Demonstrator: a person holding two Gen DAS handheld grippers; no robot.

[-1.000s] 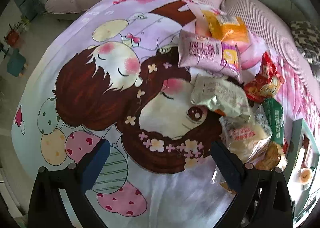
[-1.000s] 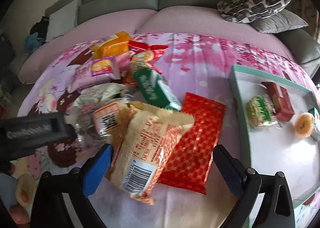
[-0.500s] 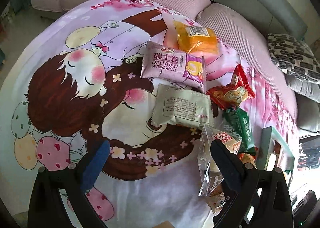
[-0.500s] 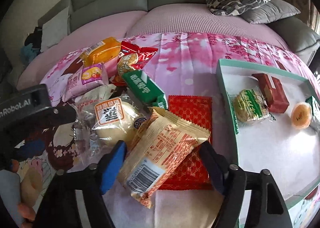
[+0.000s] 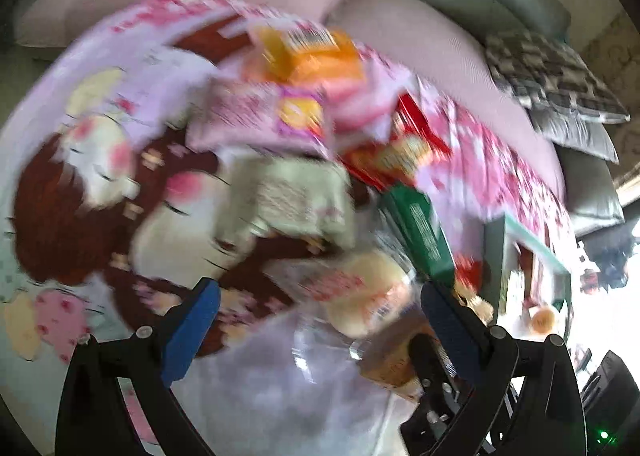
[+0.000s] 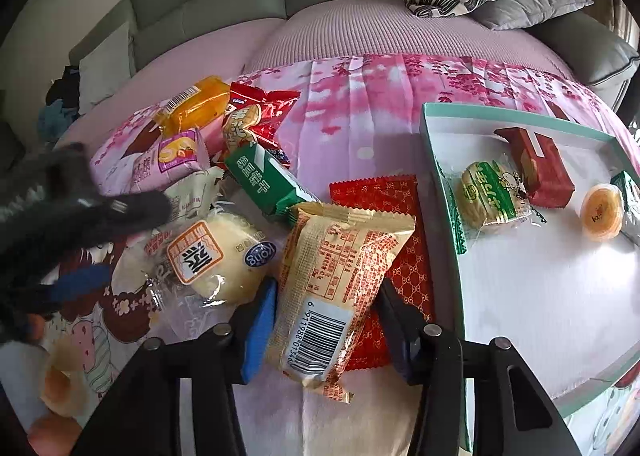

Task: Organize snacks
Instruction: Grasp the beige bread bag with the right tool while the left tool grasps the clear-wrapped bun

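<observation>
Between the blue pads of the right gripper (image 6: 326,326), a beige snack packet (image 6: 340,292) with a barcode at its near end is enclosed; the jaws have just been closing, and both pads are seen against the packet's sides, so it is taken as grasped. Under the packet and to the right of the claw, a flat red sachet (image 6: 394,216) is spread on the cartoon-printed cloth (image 6: 360,104). Just left of the claw, a pale bun in clear wrap (image 6: 218,256) is found, and beyond it a green biscuit pack (image 6: 268,180). Well to the right of the claw, a teal-rimmed tray (image 6: 444,192) is placed, with a green-labelled cake (image 6: 494,194), a dark red box (image 6: 538,164) and an orange jelly cup (image 6: 602,210) inside. The left gripper (image 5: 320,322) is held wide apart over the cloth, nothing being gripped; its view is blurred, with the wrapped bun lying ahead between its pads.
</observation>
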